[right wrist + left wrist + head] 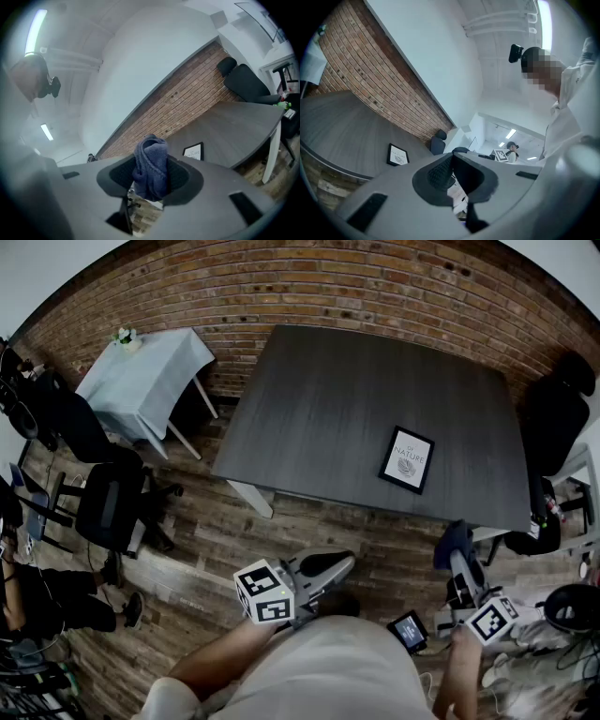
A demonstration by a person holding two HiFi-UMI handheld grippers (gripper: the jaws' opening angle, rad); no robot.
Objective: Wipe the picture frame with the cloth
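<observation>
While picture frame (407,458) lies on counter (347,399), right claw (152,180), short of it, pinches cloth (151,159) for wiping; left claw (452,174) closed, empty.

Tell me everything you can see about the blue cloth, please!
The cloth is dark blue and looks soft and fuzzy, like a small towel. It is bunched into a folded wad, pinched upright between the jaws of the right gripper, its top poking out above them. It is held in the air, short of the table, touching nothing else.
</observation>
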